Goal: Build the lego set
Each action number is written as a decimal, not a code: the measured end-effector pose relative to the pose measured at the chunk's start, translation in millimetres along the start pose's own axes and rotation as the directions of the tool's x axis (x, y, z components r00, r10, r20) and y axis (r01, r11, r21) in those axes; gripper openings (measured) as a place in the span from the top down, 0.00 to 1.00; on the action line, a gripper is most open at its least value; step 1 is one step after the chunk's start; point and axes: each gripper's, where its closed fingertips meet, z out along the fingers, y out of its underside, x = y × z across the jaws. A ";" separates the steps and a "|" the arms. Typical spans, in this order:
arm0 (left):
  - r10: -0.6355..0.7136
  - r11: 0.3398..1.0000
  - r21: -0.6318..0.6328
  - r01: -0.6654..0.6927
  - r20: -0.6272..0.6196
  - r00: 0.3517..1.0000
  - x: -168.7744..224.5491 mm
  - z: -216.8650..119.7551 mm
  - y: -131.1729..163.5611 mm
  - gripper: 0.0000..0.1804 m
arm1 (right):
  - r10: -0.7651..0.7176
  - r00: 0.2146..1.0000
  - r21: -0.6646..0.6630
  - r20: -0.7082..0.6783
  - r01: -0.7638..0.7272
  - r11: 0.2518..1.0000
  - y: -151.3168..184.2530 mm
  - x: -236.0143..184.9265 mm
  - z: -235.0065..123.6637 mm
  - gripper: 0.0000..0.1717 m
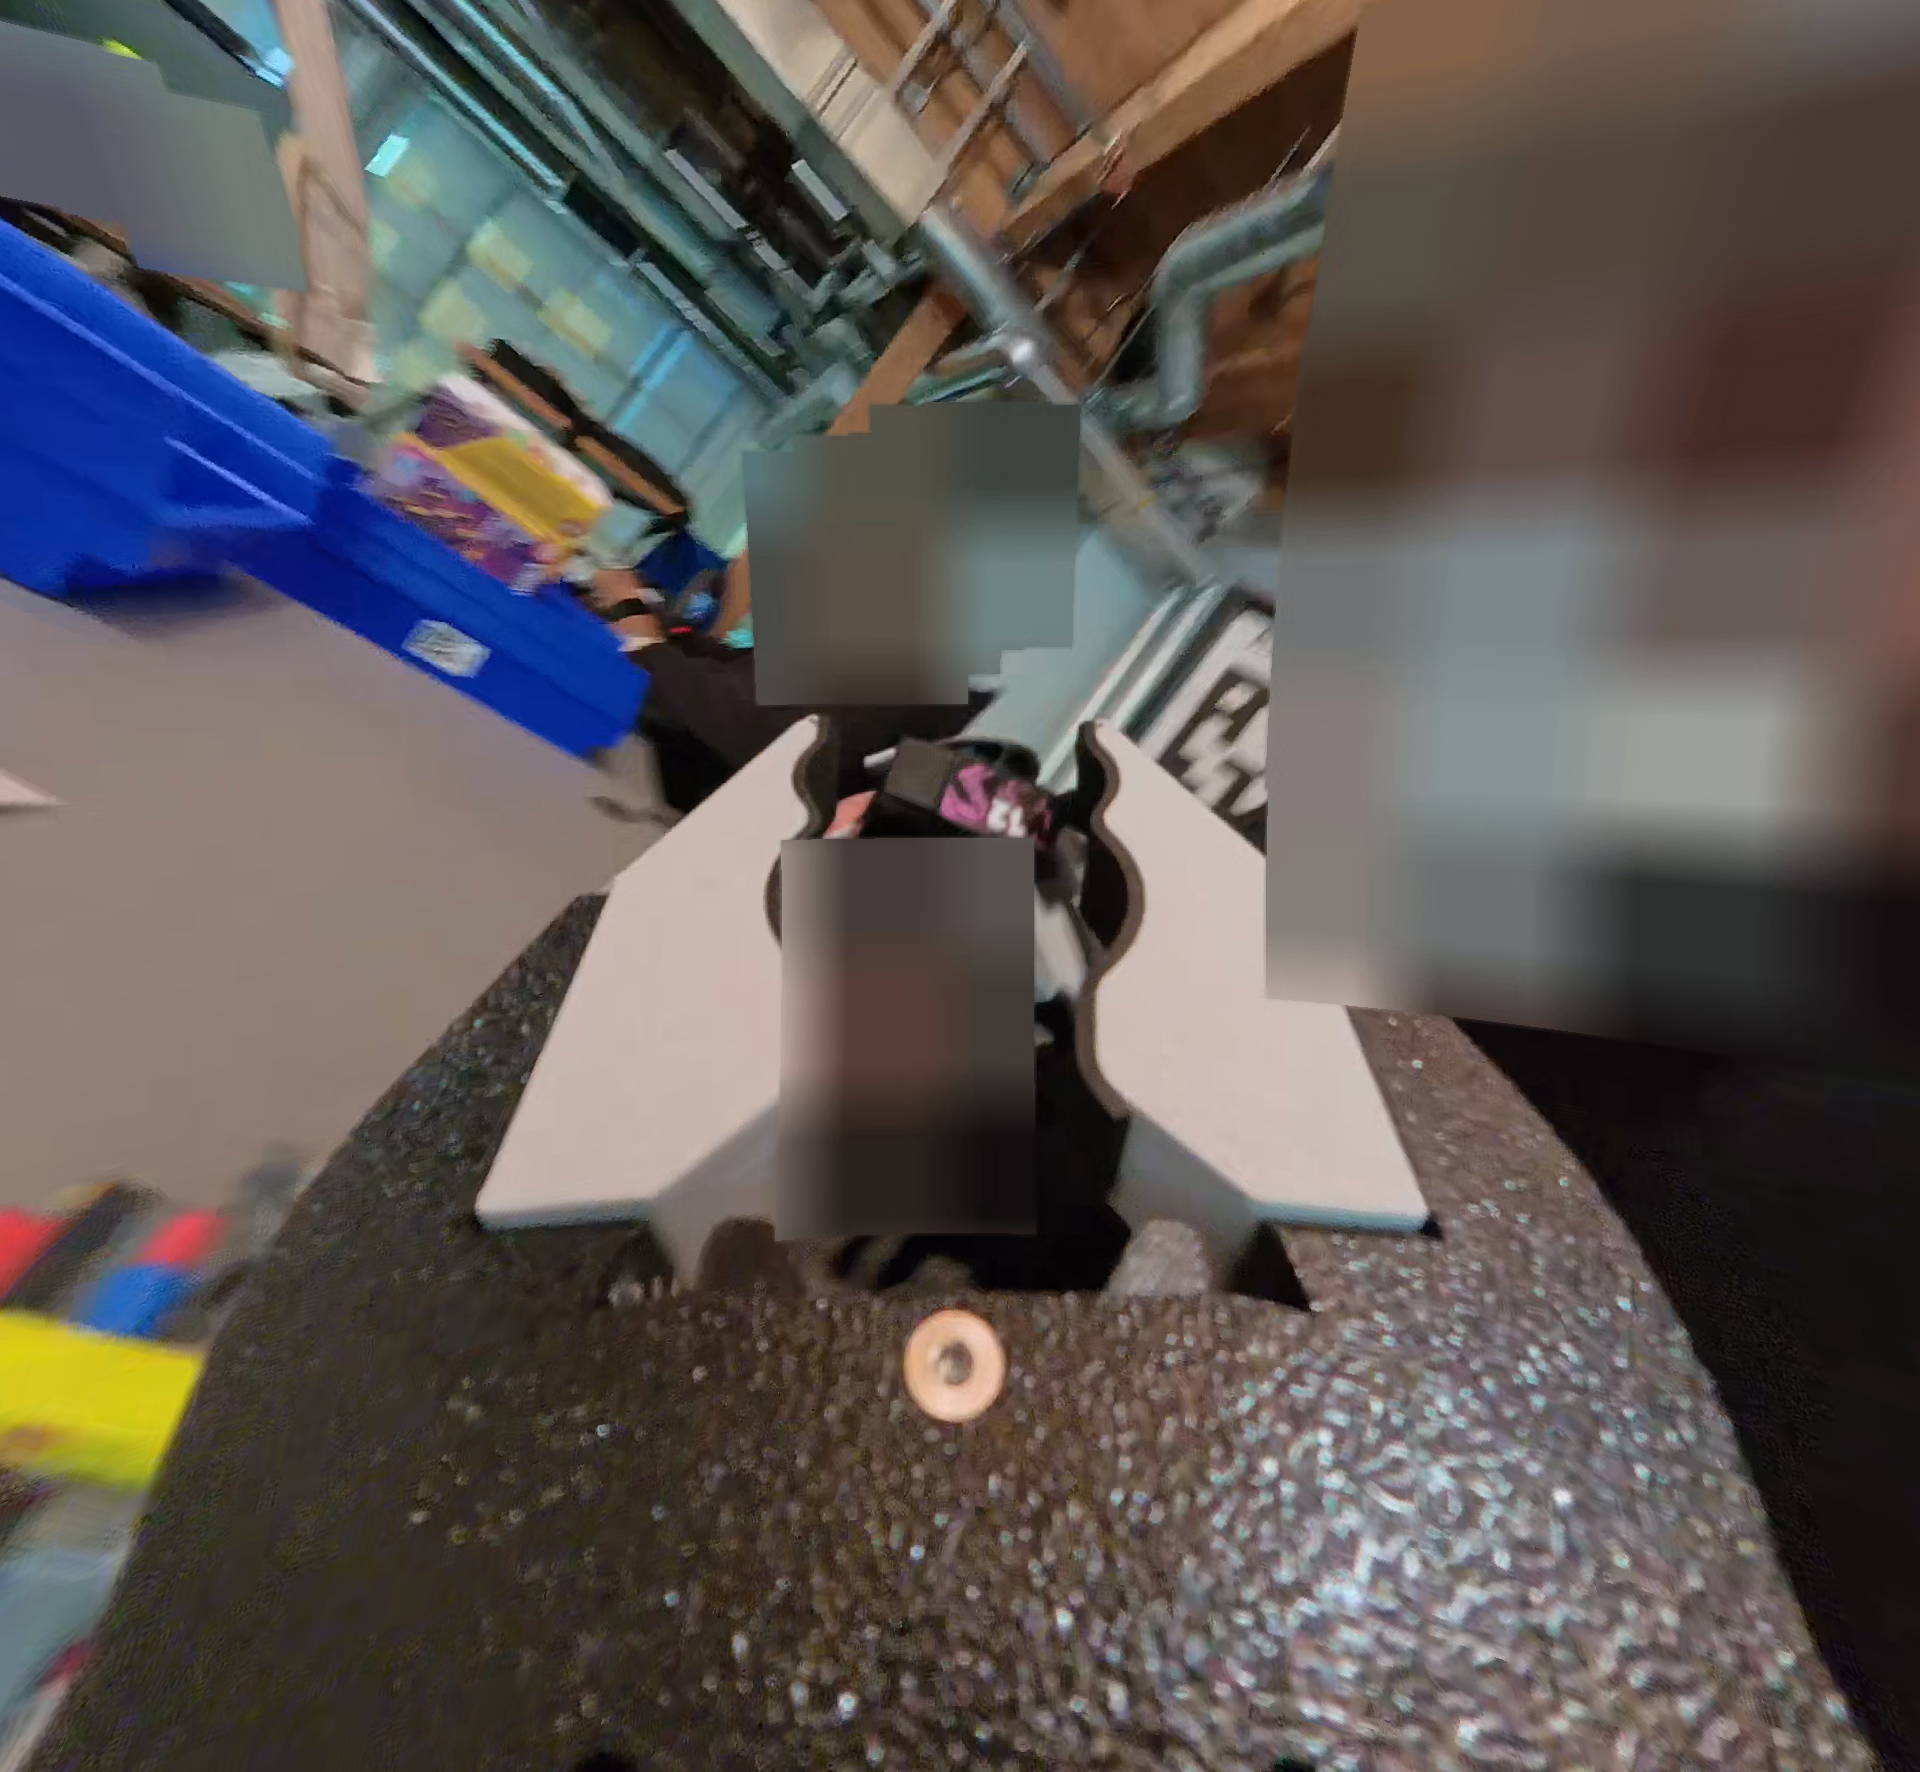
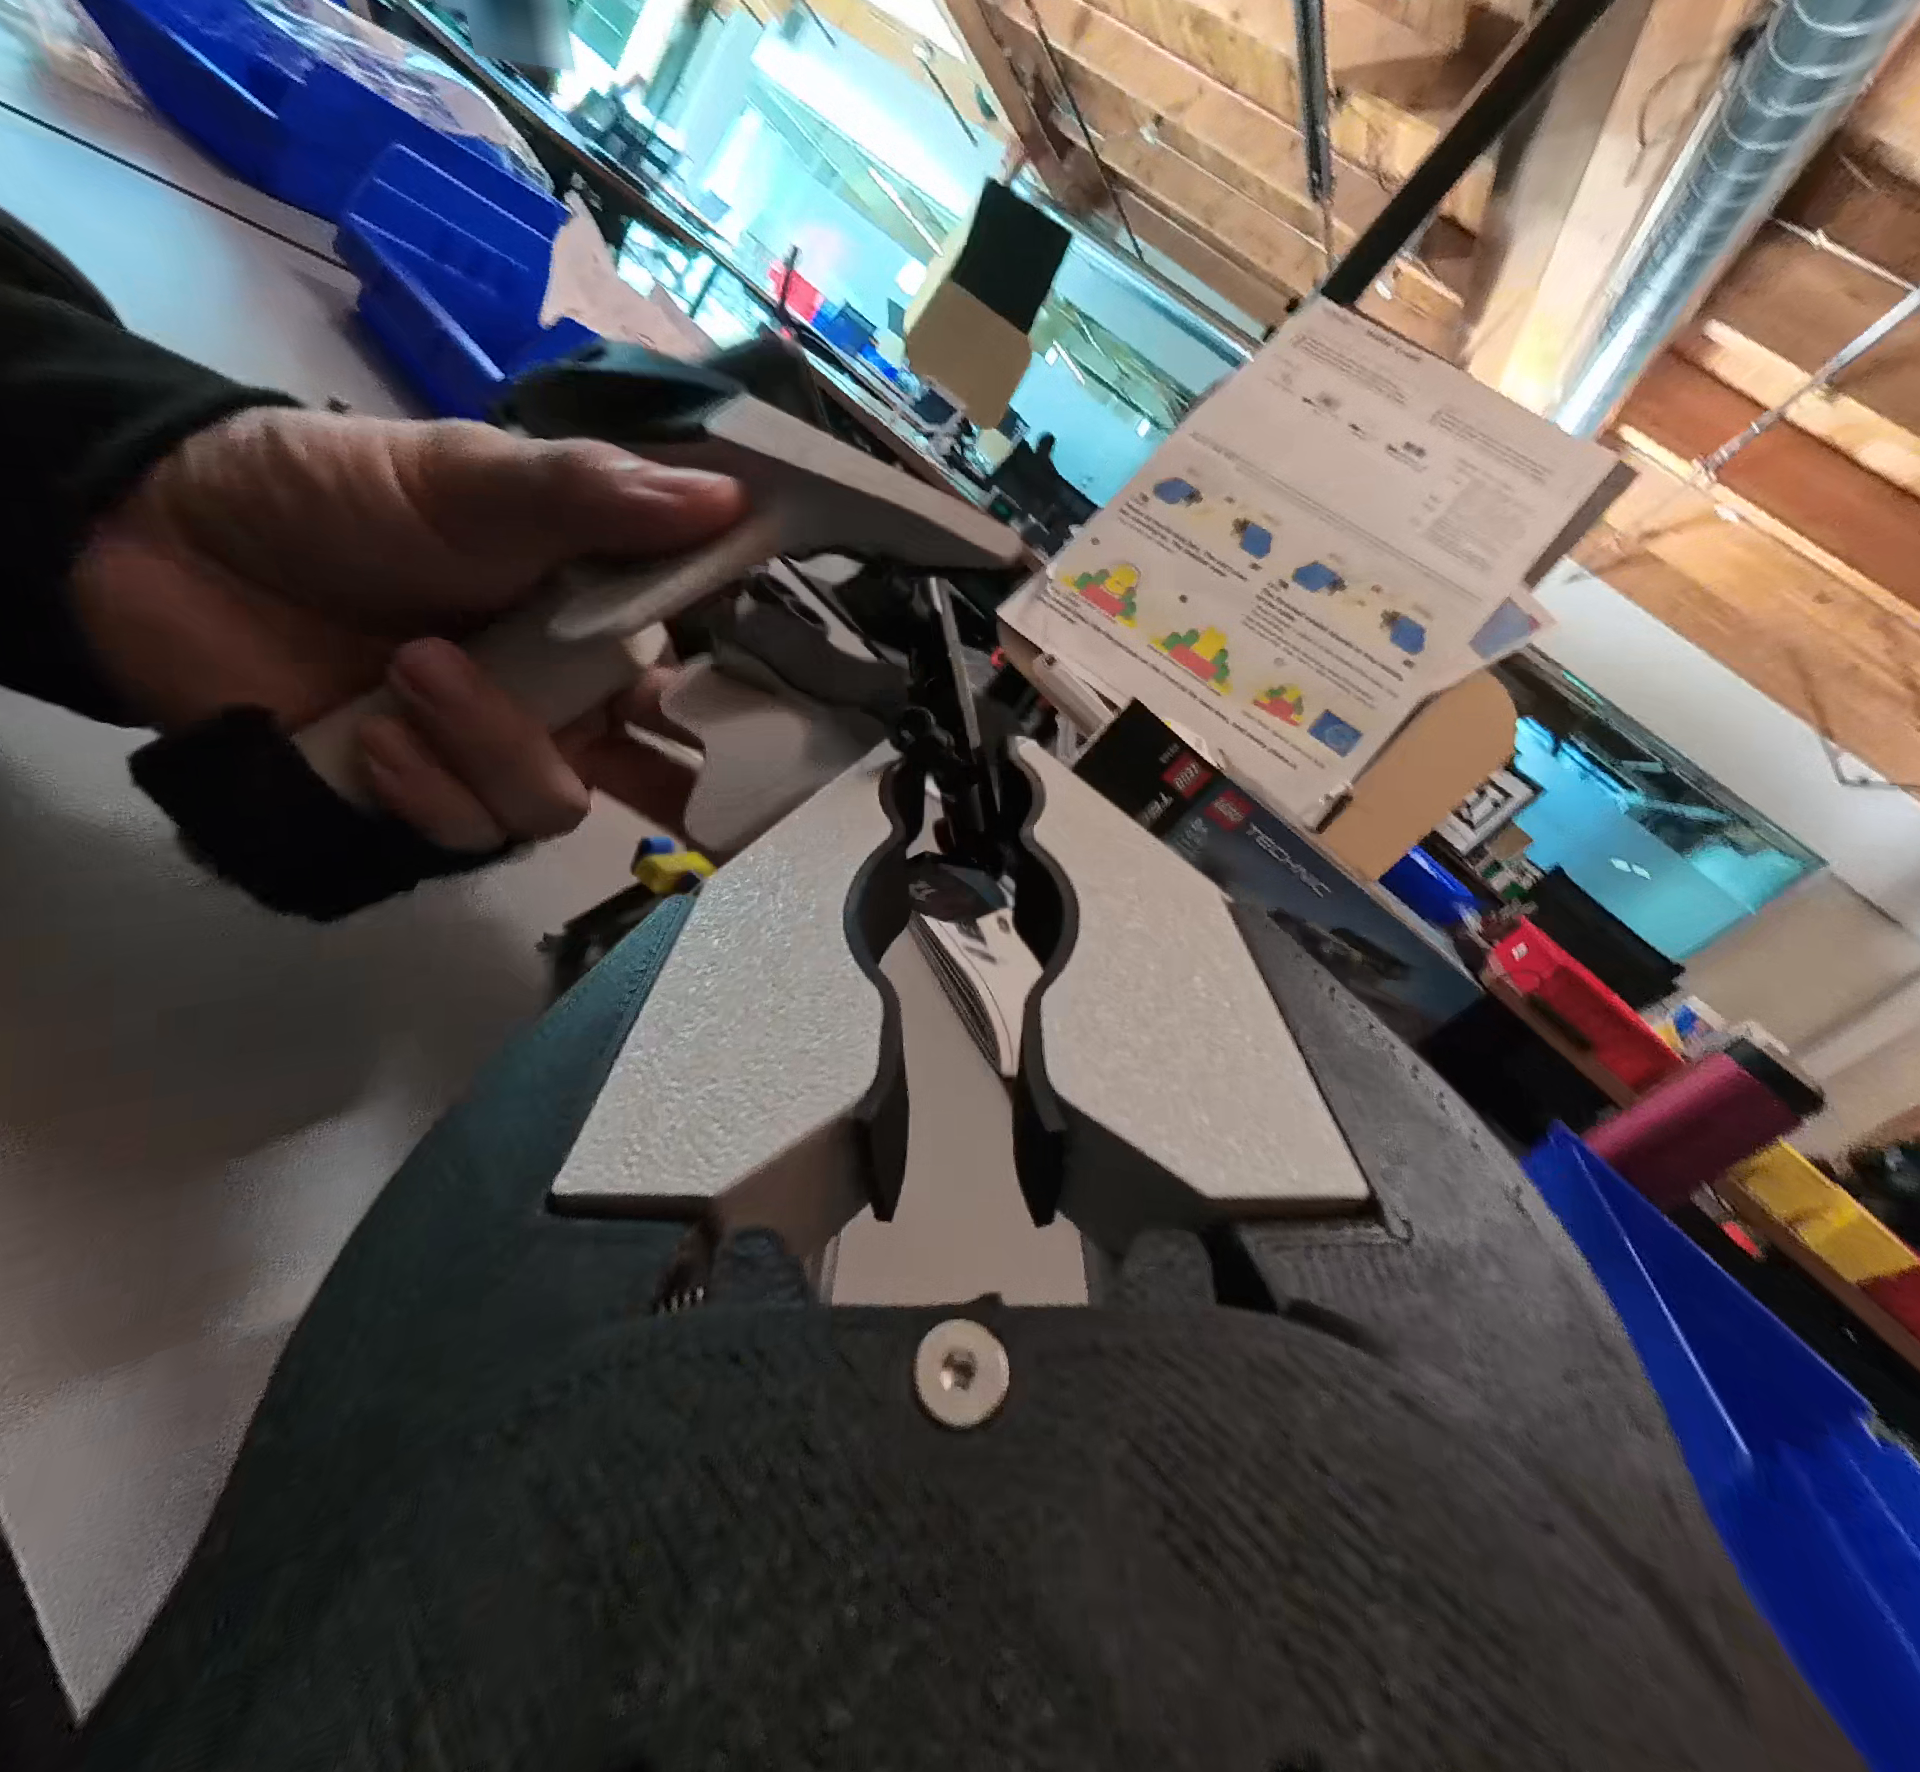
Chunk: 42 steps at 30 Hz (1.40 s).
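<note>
Black toy assembly (image 2: 951, 766): clamped between the narrowly parted right gripper (image 2: 961, 792) fingers
Left gripper (image 1: 951, 756): spread wide, nothing seen gripped

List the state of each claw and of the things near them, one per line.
Right claw: closed on the black model.
Left claw: fingers apart; grasp unclear.
Model: upright, off the table.
Sheet: hung up, unfolded.
Brick: loose on the table.
</note>
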 end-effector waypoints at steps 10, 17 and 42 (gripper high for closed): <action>0.962 -0.171 -0.699 -0.694 -0.270 0.035 -23.6 -24.7 44.7 0.84 | 0.147 0.988 -0.376 0.042 -0.120 0.919 58.2 -15.6 -26.1 0.97; 0.918 -0.371 -0.713 -0.595 -0.380 -0.118 -39.6 -23.7 45.0 1.00 | 0.128 0.986 -0.474 0.110 -0.061 0.879 64.8 -26.1 -29.0 0.97; 0.916 -0.192 -0.785 -0.588 -0.359 0.180 -42.7 -27.5 65.9 0.90 | 0.078 0.974 -0.580 0.211 0.060 0.813 75.7 -30.3 -39.0 0.97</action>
